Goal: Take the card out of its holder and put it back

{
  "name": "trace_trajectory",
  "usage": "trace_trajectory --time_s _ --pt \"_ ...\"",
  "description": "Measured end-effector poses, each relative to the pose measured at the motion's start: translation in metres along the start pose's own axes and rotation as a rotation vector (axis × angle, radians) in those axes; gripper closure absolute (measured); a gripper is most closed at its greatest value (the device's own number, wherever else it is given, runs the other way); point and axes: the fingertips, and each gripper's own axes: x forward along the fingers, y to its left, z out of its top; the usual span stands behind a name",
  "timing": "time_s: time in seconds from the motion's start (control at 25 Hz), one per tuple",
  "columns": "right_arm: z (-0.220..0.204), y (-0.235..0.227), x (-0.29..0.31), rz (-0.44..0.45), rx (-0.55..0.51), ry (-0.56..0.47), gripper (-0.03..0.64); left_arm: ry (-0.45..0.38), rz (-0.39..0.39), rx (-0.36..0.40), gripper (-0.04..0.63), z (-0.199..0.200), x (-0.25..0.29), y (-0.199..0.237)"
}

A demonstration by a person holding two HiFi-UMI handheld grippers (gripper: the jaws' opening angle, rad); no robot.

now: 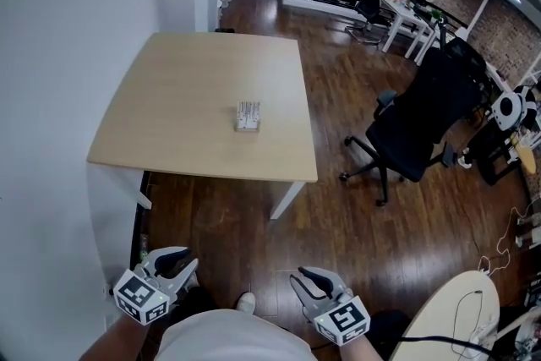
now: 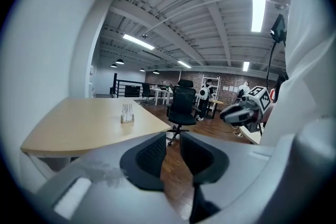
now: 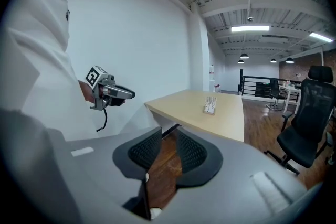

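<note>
A small card holder (image 1: 248, 116) with white cards standing in it sits near the middle of the light wooden table (image 1: 169, 123). It also shows far off in the left gripper view as the card holder (image 2: 126, 113) and in the right gripper view as the card holder (image 3: 210, 105). Both grippers are held low by the person's body, well short of the table. My left gripper (image 1: 176, 260) (image 2: 173, 140) is open, nothing between its pads. My right gripper (image 1: 306, 279) (image 3: 169, 136) is open and empty too. Each gripper sees the other off to its side.
A black office chair (image 1: 421, 127) stands on the wooden floor right of the table. A white wall (image 1: 59, 30) runs along the table's left side. The edge of a pale round table (image 1: 456, 319) with cables lies at the bottom right. Desks and a railing stand far behind.
</note>
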Motion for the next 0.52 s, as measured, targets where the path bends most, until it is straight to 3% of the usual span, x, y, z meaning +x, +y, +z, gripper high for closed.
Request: trace_trajectory --time_s 0.52 --pt "-0.009 0.001 -0.007 -0.03 -0.005 0.012 0.526 -0.005 -0.042 0.018 0.514 -0.007 0.012 -0.011"
